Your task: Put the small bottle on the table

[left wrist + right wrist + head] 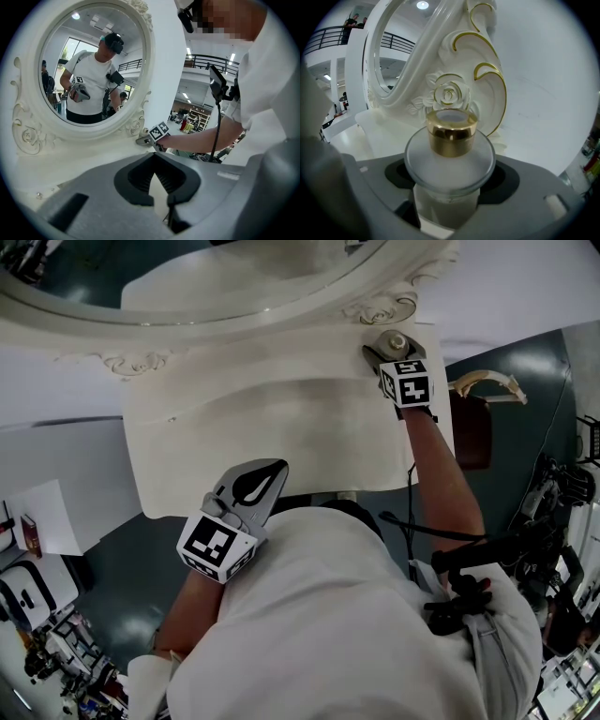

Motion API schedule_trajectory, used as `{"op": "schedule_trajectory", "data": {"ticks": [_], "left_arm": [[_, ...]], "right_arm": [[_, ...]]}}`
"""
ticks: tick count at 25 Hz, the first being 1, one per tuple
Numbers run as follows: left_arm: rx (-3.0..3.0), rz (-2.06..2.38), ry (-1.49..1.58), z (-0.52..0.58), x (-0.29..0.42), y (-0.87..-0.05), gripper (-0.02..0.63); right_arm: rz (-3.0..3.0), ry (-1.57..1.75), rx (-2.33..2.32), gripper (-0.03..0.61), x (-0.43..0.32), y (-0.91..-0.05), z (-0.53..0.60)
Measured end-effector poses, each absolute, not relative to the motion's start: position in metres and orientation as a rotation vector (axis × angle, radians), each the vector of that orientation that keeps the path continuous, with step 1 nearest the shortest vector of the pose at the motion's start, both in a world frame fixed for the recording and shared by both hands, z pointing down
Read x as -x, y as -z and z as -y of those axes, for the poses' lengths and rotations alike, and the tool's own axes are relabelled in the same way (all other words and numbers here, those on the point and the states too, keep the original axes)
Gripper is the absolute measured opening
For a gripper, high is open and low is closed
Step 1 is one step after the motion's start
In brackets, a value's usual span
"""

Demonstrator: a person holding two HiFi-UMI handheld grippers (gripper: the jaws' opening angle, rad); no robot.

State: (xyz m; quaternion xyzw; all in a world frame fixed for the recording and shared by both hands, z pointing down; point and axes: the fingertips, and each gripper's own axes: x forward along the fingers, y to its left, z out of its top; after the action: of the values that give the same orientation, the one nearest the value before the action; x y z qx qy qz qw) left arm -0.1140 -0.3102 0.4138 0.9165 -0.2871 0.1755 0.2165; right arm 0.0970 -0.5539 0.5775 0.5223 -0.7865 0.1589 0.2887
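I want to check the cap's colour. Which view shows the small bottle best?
The right gripper view: the small bottle fills it, frosted and gold-capped, held between the jaws. The head view shows only its top; the left gripper view, almost nothing.

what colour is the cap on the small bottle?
Shiny gold cap on a frosted bottle; best in the right gripper view.

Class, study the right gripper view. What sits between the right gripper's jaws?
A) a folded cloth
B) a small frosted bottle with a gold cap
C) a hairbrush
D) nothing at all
B: in the right gripper view, the right gripper has its jaws closed on the small bottle, which is frosted with a gold cap, in front of the carved mirror frame.
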Motion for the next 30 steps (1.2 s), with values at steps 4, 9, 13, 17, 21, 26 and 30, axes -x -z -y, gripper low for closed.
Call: {"op": "schedule_trajectory", "data": {"ticks": [4,9,13,17,21,26,30], "left_arm": [[-2.540,0.805,-0.487,0.306,0.112,-0.413,-0.002],[-2.544,0.815,-0.484,0.298,0.106,-0.411,-0.002],[-2.552,0.813,-0.487,0.290,0.096,-0.408,-0.002],[-2.560,0.811,-0.485,0.279,0.083,-0.406,-0.002],[-2.568,0.810,-0.483,0.266,0.071,-0.404,-0.002],[-2.568,0.833,-0.475,0.249,0.056,-0.403,-0.002],[-2.570,0.835,-0.474,0.232,0.042,-0.404,-0.002]], "right_arm": [[2.113,-0.429,-1.386,0.375,-0.094,-0.577,0.553],[2.124,-0.424,-1.384,0.387,-0.097,-0.574,0.544],[2.137,-0.422,-1.380,0.391,-0.103,-0.571,0.533],[2.155,-0.419,-1.379,0.391,-0.109,-0.567,0.520],[2.168,-0.424,-1.371,0.389,-0.116,-0.566,0.503],[2.195,-0.416,-1.335,0.385,-0.120,-0.564,0.481],[2.214,-0.403,-1.302,0.364,-0.123,-0.561,0.457]]}}
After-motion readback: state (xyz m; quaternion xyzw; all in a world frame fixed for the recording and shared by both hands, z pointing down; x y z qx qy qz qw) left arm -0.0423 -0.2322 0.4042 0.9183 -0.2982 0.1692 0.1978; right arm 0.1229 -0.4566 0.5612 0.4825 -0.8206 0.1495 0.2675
